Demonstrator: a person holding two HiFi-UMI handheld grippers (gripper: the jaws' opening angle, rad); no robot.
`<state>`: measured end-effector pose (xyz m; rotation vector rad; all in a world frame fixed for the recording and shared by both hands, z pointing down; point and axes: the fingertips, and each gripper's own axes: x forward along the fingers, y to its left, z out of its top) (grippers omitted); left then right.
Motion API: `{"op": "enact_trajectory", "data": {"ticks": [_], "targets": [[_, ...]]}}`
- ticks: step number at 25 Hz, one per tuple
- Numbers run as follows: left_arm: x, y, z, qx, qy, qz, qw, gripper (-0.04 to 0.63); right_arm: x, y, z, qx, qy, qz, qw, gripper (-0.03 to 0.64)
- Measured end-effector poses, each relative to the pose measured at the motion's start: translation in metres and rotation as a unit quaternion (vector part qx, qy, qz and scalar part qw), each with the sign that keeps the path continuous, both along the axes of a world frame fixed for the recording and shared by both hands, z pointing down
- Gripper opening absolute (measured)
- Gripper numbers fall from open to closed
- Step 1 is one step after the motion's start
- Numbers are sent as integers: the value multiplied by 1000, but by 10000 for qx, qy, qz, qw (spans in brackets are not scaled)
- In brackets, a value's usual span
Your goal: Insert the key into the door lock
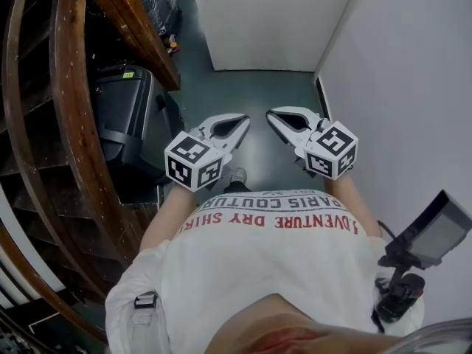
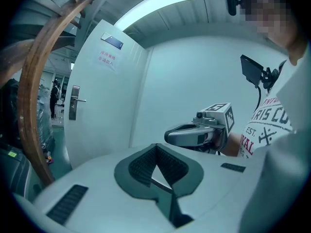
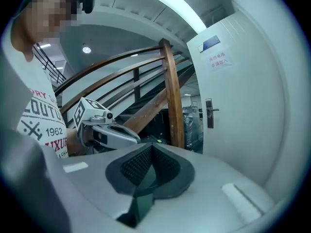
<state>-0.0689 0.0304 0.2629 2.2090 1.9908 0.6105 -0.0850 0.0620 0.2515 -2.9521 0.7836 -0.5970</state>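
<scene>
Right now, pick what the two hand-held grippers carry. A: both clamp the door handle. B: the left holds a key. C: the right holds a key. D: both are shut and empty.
D: the left hand-held gripper and the right hand-held gripper each show jaws closed together with nothing between them.

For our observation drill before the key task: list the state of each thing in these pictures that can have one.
Left gripper: jaws shut, empty.
Right gripper: jaws shut, empty.
Door handle: lever level, not pressed.
Door: shut or ajar, cannot tell.
Ceiling light: on.
Key: not in view.
</scene>
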Motion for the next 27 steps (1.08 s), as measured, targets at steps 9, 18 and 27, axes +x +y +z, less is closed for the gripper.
{"op": "enact_trajectory", "data": {"ticks": [9, 18, 27], "targets": [[-60, -65, -46, -173, 254, -17, 9995, 2, -58, -68, -47, -170, 236, -31, 9996, 2], [-60, -65, -34, -196, 387, -350, 9984, 2, -55, -69, -32, -190, 376, -407, 9983, 2], [-58, -68, -44, -244, 326, -368, 9985, 2, -51, -73, -40, -220, 371, -465, 9980, 2]]}}
